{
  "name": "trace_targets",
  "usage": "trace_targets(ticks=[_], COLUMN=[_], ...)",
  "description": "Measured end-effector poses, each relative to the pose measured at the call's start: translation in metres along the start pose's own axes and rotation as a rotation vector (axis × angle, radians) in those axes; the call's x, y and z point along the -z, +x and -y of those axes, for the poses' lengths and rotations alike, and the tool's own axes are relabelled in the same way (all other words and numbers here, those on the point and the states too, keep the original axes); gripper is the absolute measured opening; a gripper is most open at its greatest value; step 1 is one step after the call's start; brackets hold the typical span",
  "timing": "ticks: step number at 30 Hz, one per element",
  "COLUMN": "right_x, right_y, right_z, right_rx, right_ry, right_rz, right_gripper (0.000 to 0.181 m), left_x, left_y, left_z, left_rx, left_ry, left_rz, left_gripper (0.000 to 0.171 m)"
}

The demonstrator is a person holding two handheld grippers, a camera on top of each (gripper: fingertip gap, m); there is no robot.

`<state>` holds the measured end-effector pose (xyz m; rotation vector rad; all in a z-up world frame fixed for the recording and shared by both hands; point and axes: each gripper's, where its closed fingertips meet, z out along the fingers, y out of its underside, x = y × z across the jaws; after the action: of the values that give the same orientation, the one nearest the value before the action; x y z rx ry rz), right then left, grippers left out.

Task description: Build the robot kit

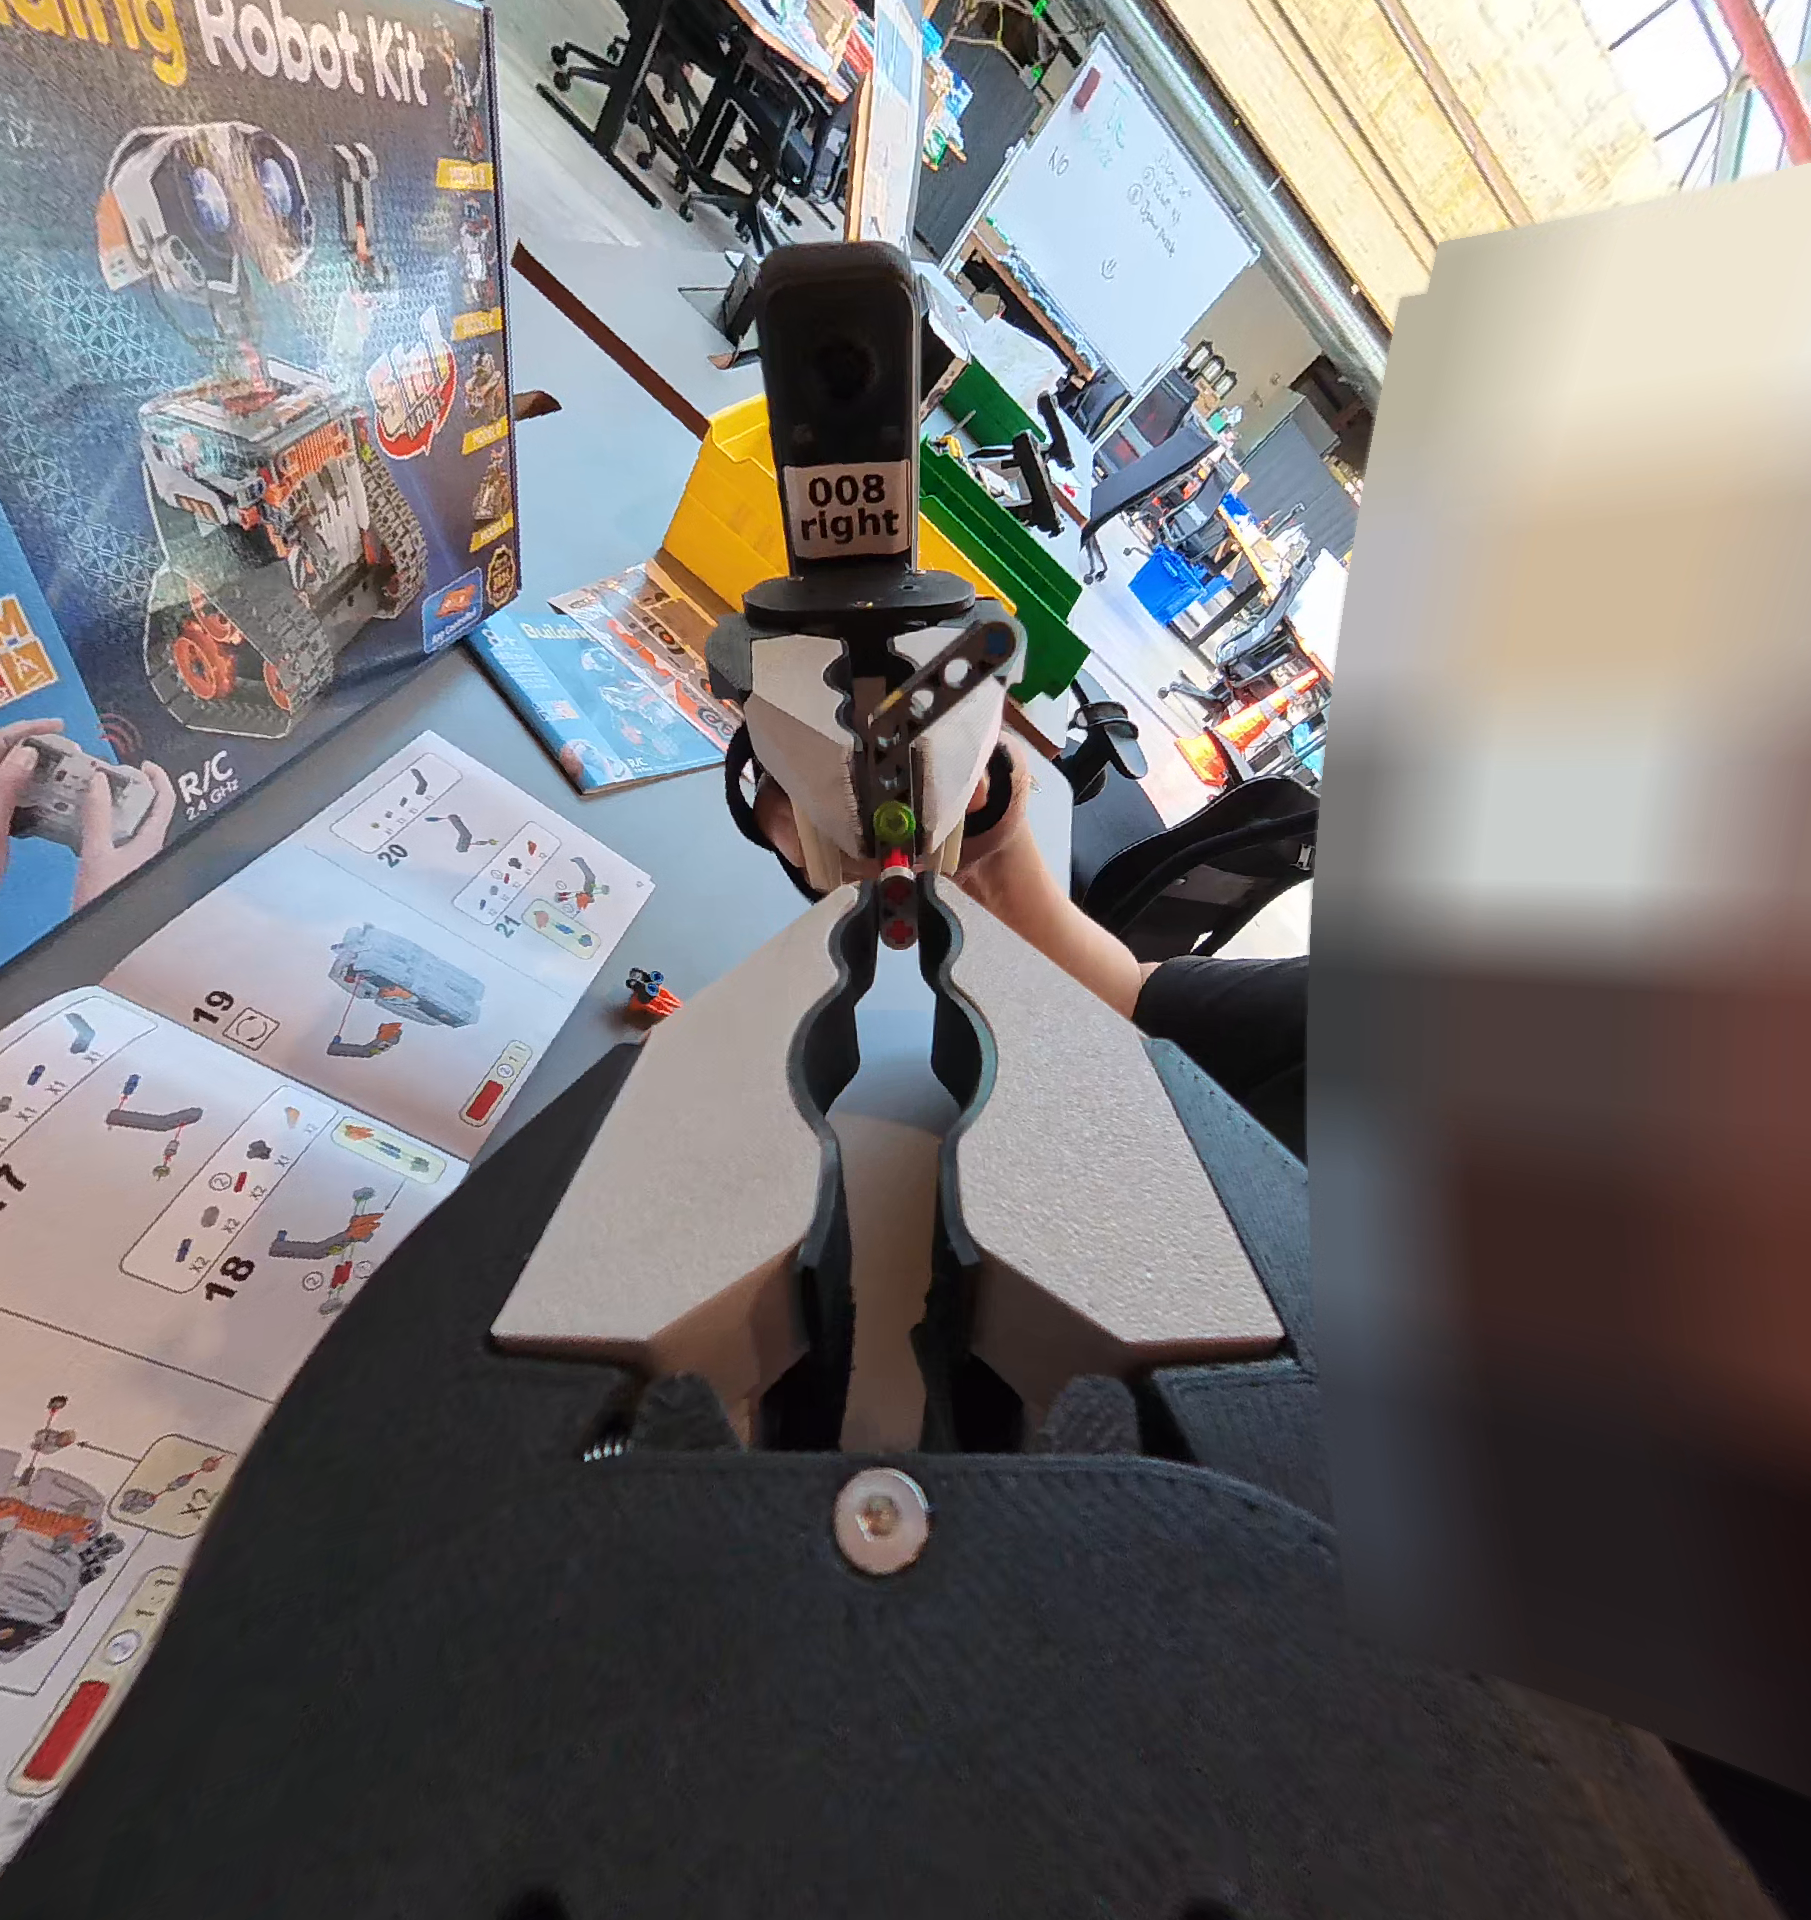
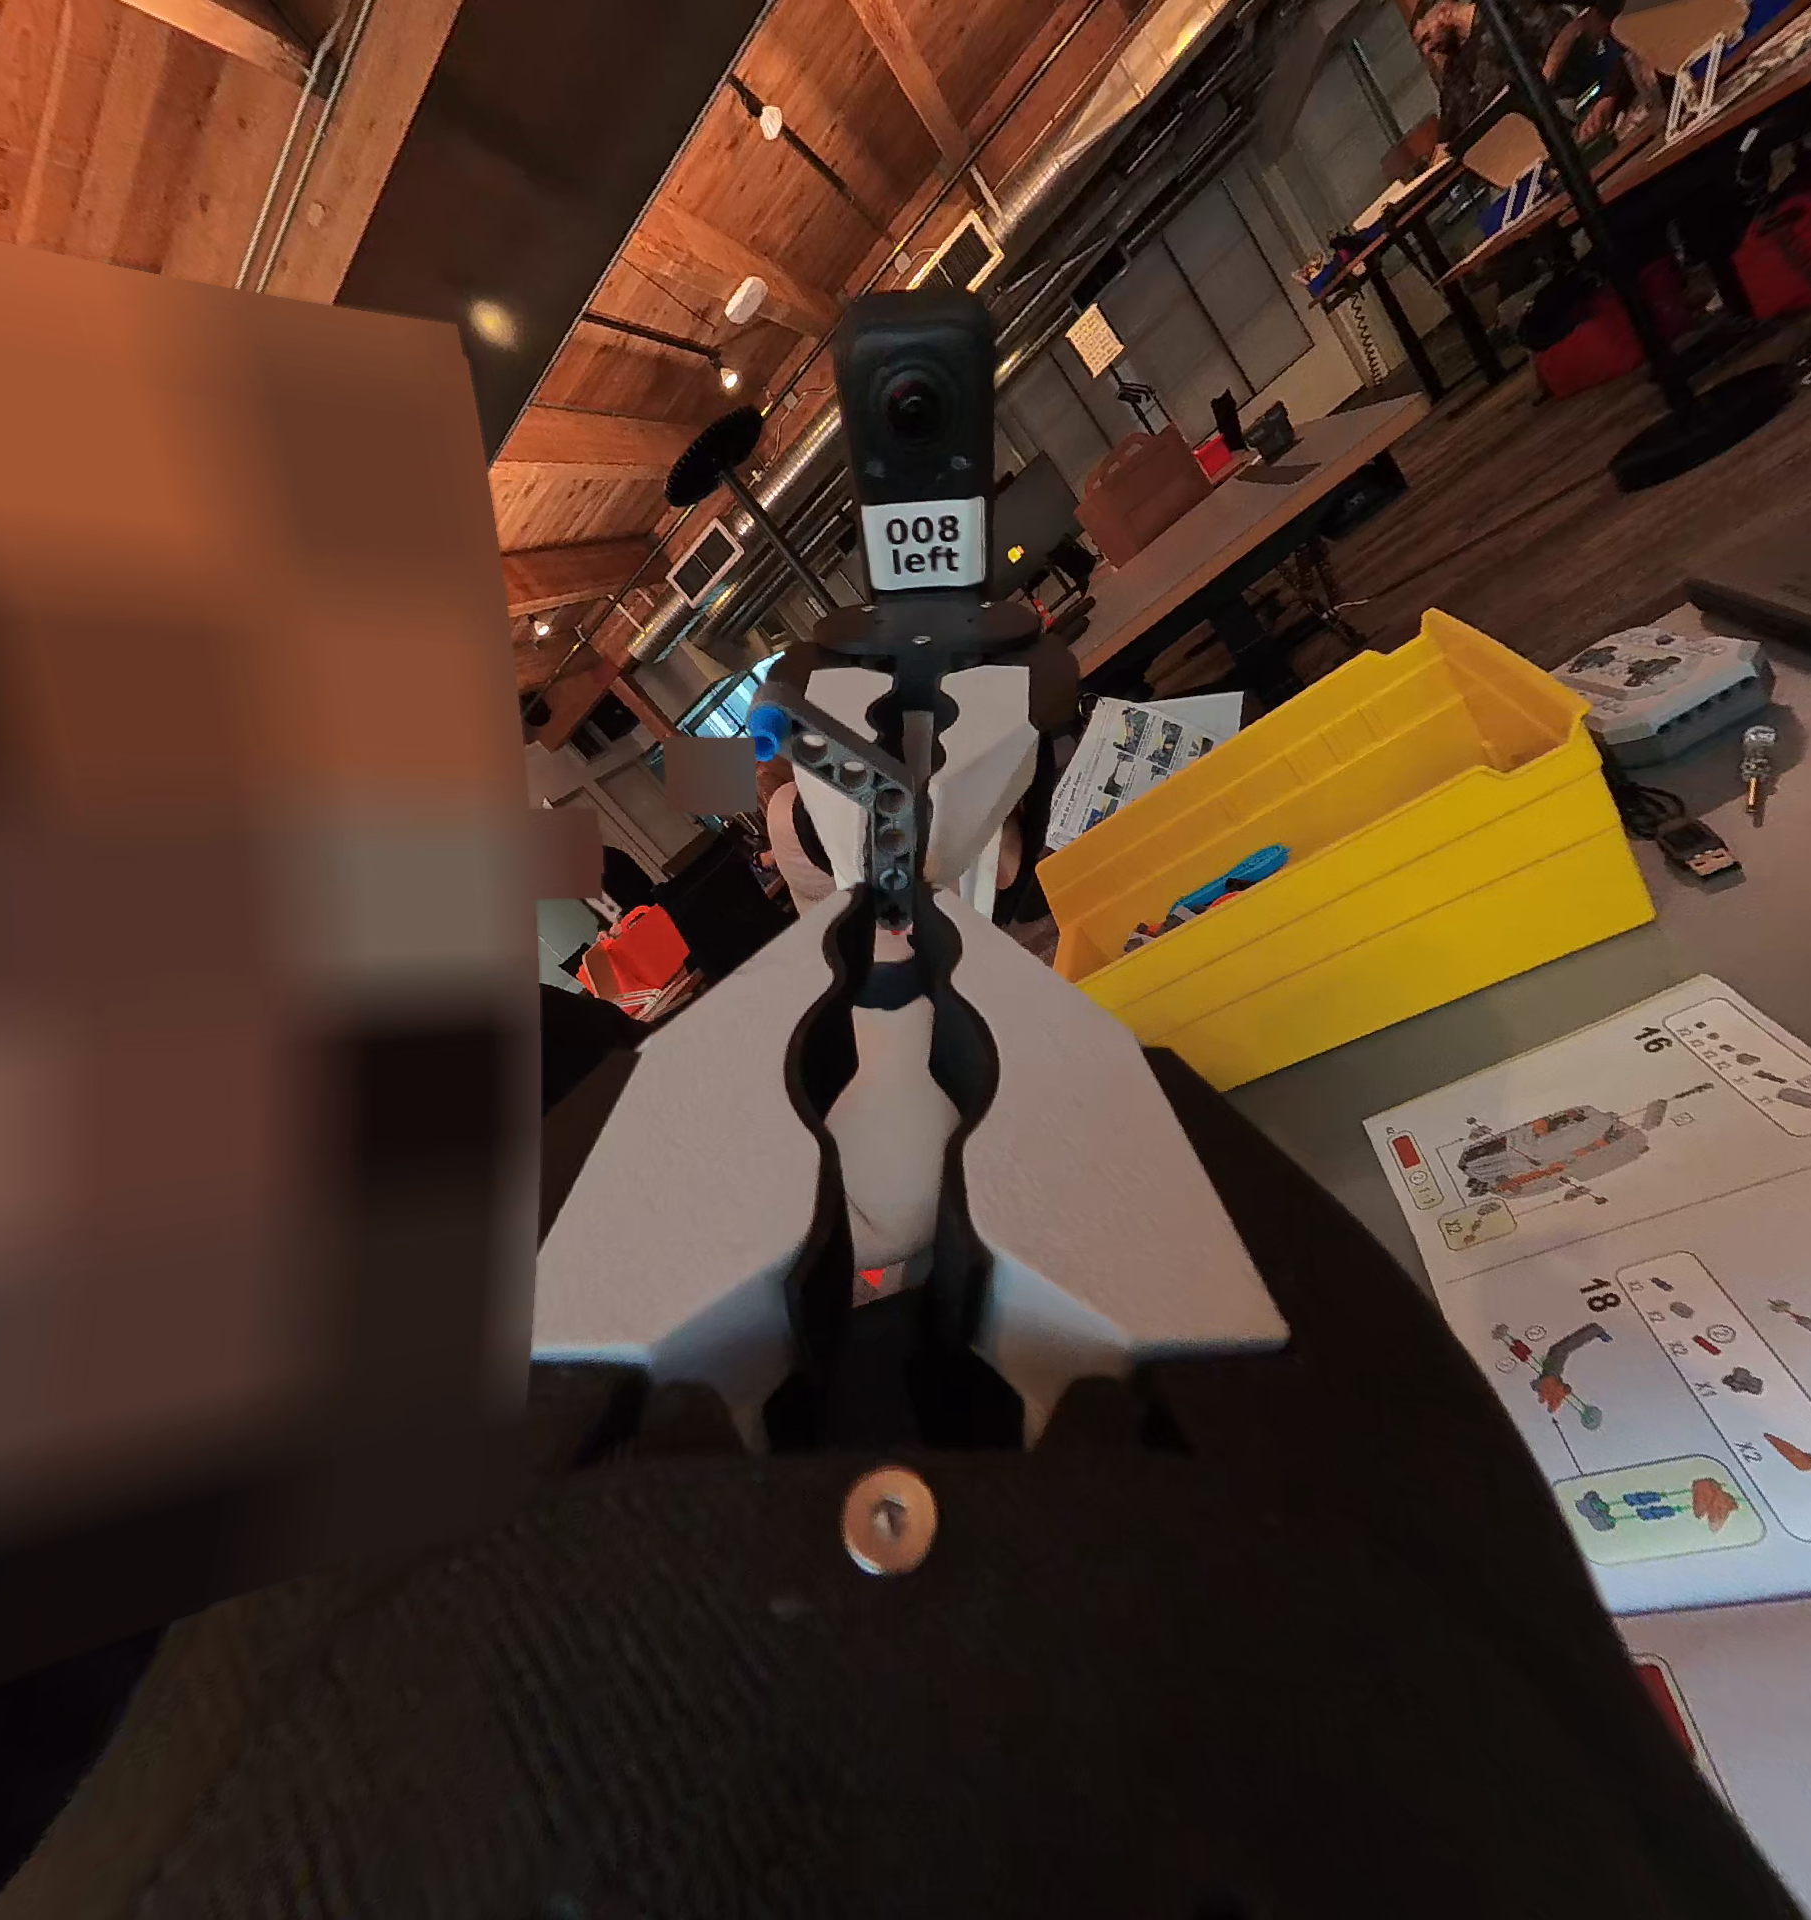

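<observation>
The two grippers face each other tip to tip above the grey table (image 1: 589,447). In the left wrist view, the left gripper (image 1: 893,914) has its fingers (image 1: 735,1091) drawn close at the tips, pinching the red end of a thin axle (image 1: 897,902) that carries a lime-green bush (image 1: 894,823) just beyond the tips. That axle runs into the lower end of a bent grey beam with holes (image 1: 916,717), which the right gripper (image 1: 885,748) opposite holds between its nearly closed white fingers; a blue pin (image 1: 997,641) sits in the beam's far, angled end. The right wrist view shows the same beam (image 2: 859,790) from the other side, its lower end nipped at the tips of the right gripper (the axle itself is almost hidden there) and the blue pin (image 2: 766,722) up to the left. Left of the left fingers an open instruction booklet (image 1: 288,1039) lies flat, with a small orange-and-blue part (image 1: 652,995) beside its edge and a large kit box (image 1: 236,364) standing beyond. Right of the right fingers a yellow bin (image 2: 1400,894) holding loose parts rests on the table, near more instruction pages (image 2: 1659,1247).
</observation>
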<state>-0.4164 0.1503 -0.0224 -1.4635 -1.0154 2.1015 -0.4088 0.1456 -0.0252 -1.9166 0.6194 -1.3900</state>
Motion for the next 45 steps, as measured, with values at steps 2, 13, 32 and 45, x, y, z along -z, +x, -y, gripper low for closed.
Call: trace_targets(ticks=[2, 13, 32, 45], right_x=[0.001, -0.001, 0.000, -0.001], right_y=[0.003, 0.004, -0.001, -0.001], right_z=[-0.002, -0.008, -0.037, -0.031], right_rx=[0.010, 0.060, 0.128, 0.126], right_ry=[-0.015, -0.046, -0.252, -0.211], right_rz=[-0.017, -0.010, -0.019, -0.029], right_gripper=[0.006, 0.006, 0.007, 0.006], left_x=[-0.001, 0.000, -0.004, -0.006], left_y=[-0.003, -0.005, 0.001, 0.000], left_z=[-0.002, -0.009, -0.039, -0.035], left_rx=[-0.021, -0.074, -0.130, -0.121], left_ry=[-0.019, -0.077, -0.262, -0.244], left_rz=[0.032, 0.071, 0.051, 0.033], left_gripper=[0.005, 0.005, 0.006, 0.005])
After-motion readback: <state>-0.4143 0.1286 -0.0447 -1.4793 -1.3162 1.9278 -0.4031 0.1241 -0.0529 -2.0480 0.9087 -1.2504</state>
